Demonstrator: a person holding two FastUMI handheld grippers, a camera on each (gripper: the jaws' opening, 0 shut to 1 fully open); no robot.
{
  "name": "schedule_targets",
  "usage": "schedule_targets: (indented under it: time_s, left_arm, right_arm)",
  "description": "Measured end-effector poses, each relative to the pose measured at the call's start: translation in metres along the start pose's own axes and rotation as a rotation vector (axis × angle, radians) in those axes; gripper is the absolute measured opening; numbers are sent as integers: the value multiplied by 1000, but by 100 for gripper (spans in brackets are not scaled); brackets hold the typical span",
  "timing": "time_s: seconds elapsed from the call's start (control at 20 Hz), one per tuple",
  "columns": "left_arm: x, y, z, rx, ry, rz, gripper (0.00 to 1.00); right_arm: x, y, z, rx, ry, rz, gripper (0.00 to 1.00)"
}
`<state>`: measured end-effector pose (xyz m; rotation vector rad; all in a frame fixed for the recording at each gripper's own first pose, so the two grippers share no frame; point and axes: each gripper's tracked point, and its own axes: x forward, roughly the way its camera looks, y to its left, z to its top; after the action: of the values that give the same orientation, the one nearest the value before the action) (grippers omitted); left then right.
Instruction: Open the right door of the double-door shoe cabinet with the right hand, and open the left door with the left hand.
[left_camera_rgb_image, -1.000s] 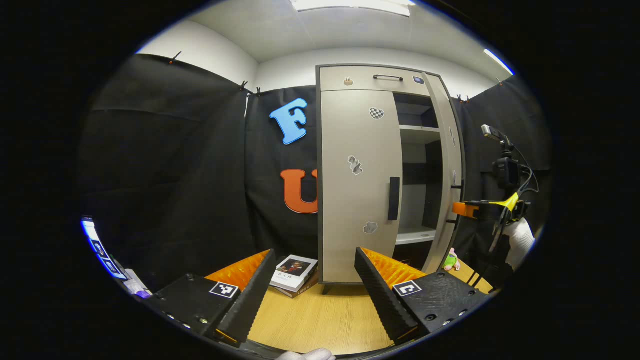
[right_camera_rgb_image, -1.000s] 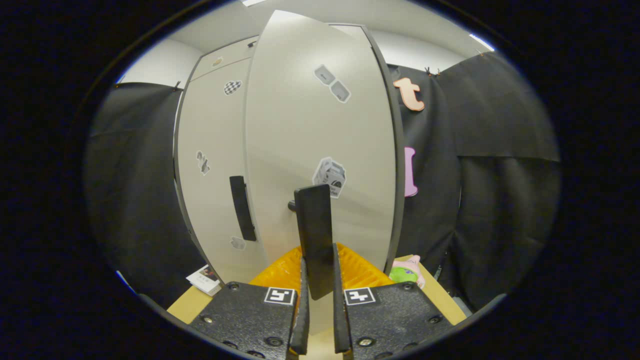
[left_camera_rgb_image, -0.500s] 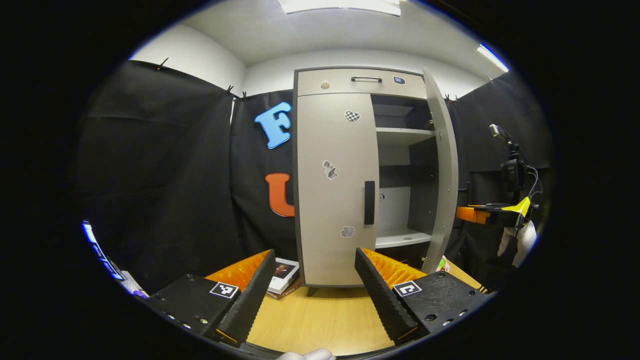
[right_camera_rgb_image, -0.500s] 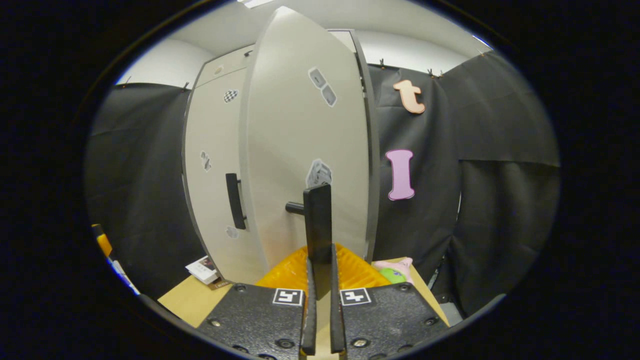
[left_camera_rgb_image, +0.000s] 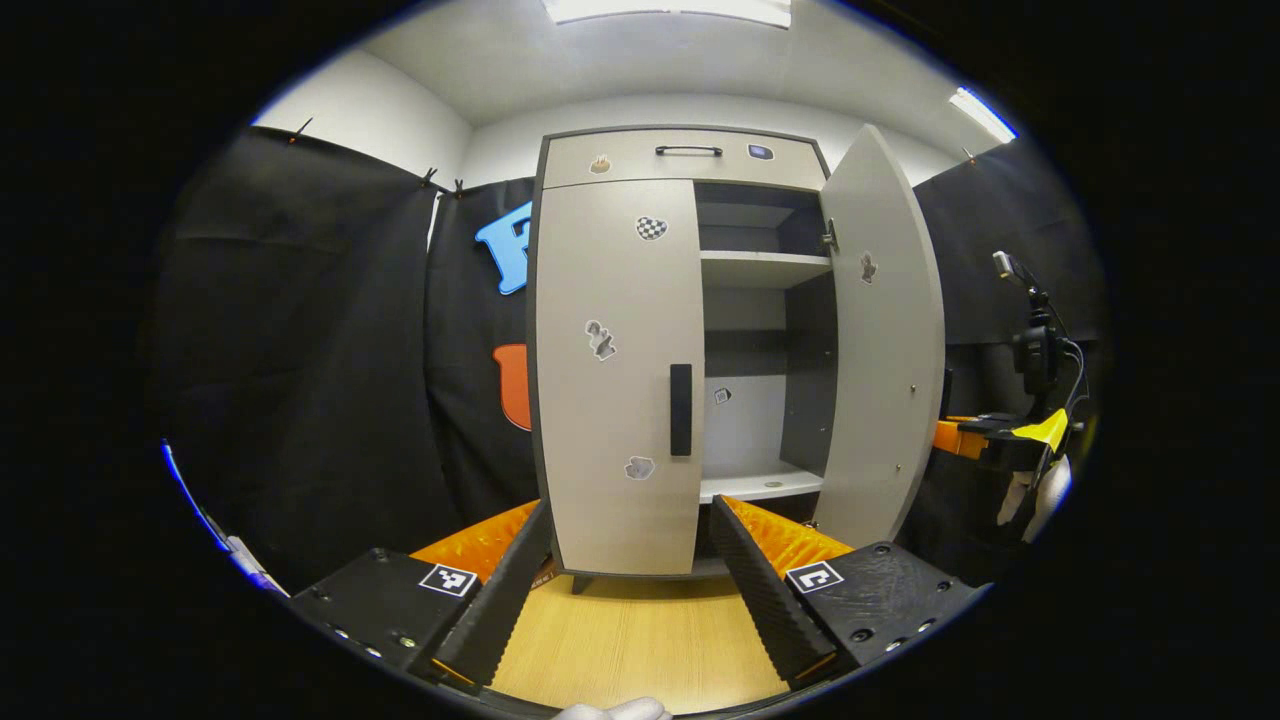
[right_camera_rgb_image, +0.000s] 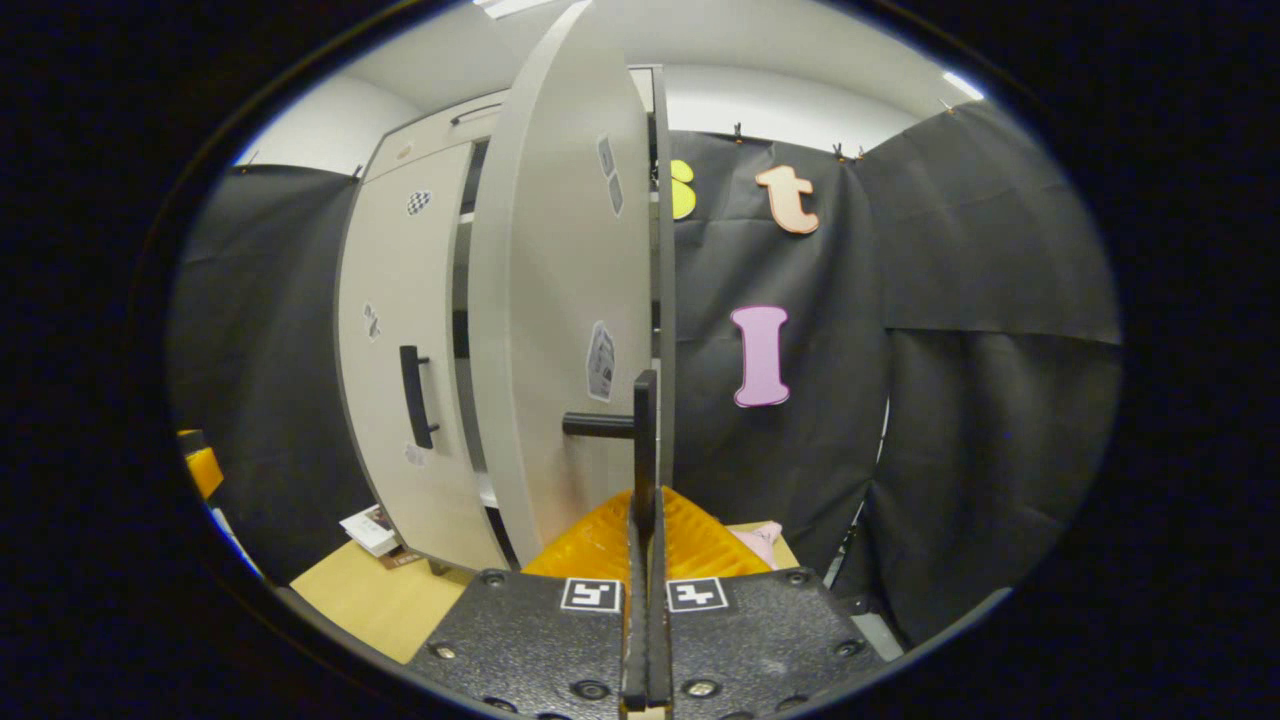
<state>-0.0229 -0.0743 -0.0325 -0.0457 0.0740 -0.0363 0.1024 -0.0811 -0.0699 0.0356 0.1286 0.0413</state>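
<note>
The grey shoe cabinet stands on the wooden table. Its left door (left_camera_rgb_image: 615, 370) is closed, and that door's dark vertical handle (left_camera_rgb_image: 681, 410) is straight ahead of my left gripper (left_camera_rgb_image: 630, 505), still some way off. The left gripper is open and holds nothing. The right door (left_camera_rgb_image: 885, 340) is swung wide open, baring the shelves (left_camera_rgb_image: 765, 268). In the right gripper view I see that door (right_camera_rgb_image: 560, 330) nearly edge-on. My right gripper (right_camera_rgb_image: 645, 505) is shut on its handle (right_camera_rgb_image: 645, 440). The right gripper (left_camera_rgb_image: 985, 440) also appears at the far right of the left gripper view, held by a gloved hand (left_camera_rgb_image: 1040, 490).
A drawer with a handle (left_camera_rgb_image: 688, 150) tops the cabinet. A book (right_camera_rgb_image: 370, 528) lies on the table (left_camera_rgb_image: 630, 640) left of the cabinet. A pink and green plush toy (right_camera_rgb_image: 755, 540) sits to its right. Black cloth walls close in on both sides.
The right door has swung from partly open to wide open, pulled by the right gripper on its handle. The left gripper has turned to face the left door and has stayed open.
</note>
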Motion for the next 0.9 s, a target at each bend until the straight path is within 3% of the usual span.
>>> schedule_targets:
  time_s: [0.1,0.15,0.25,0.55,0.9]
  left_arm:
    - [2,-8,3,8,-6,-1,96]
    - [2,-10,3,8,-6,1,96]
    - [1,-13,5,-1,-10,1,96]
    - [-4,-12,5,-20,-9,27,96]
    - [-6,-2,7,-8,-13,32,96]
  right_arm:
    - [2,-25,1,17,-1,-29,4]
    - [3,-30,-1,39,-6,-2,4]
    - [2,-23,0,72,8,45,3]
    - [2,-24,-1,47,11,44,4]
    - [-14,-29,5,31,-10,-28,7]
